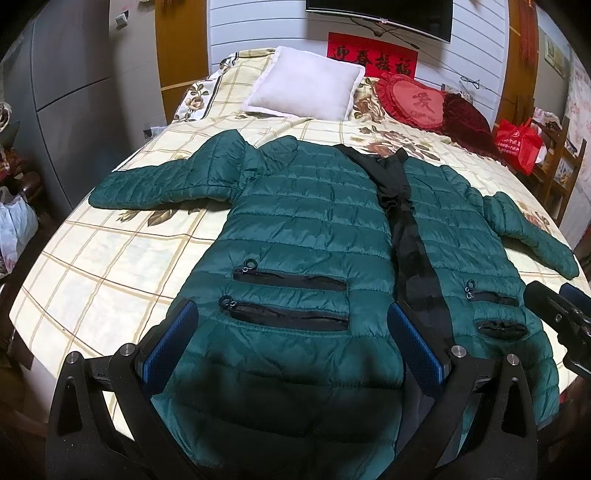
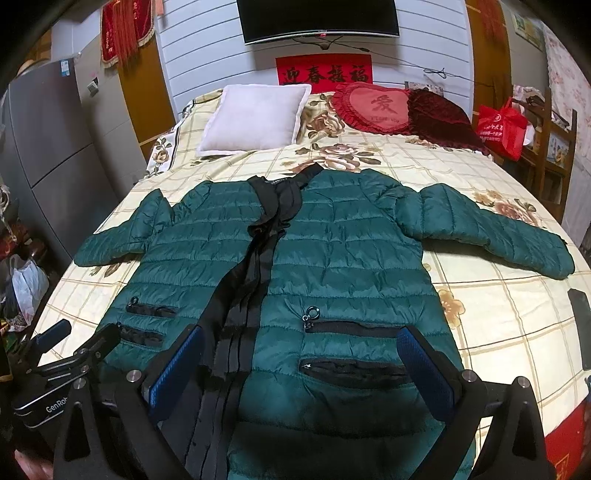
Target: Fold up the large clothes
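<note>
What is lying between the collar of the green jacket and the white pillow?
Only bare floral bedsheet lies between the green jacket collar and the white pillow; nothing else sits there. The right wrist view shows this stretch most clearly.

We are in a home bedroom: a bed point(image 2: 480, 295) with floral checked sheets, a white pillow point(image 2: 255, 118), a red heart-shaped cushion point(image 2: 376, 107) and a wall-mounted television point(image 2: 317, 18).

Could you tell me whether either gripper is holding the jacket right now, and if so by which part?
Nothing is held: the left gripper and right gripper are both open above the jacket hem.
</note>
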Tool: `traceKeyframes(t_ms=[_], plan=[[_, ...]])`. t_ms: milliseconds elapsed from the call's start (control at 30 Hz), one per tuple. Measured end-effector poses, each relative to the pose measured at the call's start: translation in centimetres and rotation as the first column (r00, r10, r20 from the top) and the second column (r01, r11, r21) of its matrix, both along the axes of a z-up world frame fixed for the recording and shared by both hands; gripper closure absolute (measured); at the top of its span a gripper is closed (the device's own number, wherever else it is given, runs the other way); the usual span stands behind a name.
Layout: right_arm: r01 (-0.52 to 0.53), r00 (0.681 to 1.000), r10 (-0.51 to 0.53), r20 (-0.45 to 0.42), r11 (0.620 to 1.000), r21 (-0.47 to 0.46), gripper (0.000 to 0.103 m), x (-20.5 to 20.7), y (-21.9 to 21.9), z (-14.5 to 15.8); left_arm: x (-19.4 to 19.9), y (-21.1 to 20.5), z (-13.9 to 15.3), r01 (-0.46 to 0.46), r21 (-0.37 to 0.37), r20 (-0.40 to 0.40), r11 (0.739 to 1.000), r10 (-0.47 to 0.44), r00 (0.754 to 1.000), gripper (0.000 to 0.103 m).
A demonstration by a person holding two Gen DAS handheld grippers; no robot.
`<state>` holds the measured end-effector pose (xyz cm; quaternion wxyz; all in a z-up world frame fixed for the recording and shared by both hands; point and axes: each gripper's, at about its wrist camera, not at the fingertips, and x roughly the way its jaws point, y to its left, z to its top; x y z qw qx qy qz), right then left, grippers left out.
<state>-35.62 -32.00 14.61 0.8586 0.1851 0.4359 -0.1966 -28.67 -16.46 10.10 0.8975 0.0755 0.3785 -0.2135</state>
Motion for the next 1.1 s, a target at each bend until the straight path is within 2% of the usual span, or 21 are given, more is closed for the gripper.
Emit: traceKeyframes(t_ms=[1100], plan=[[-0.027, 0.999, 0.027, -0.020, 1.000, -0.001, 0.000, 2.0, -0.2, -0.3, 1.6, -0.5, 0.3, 0.000, -0.004, -0.009, 1.000, 0.000, 1.000, 0.001]])
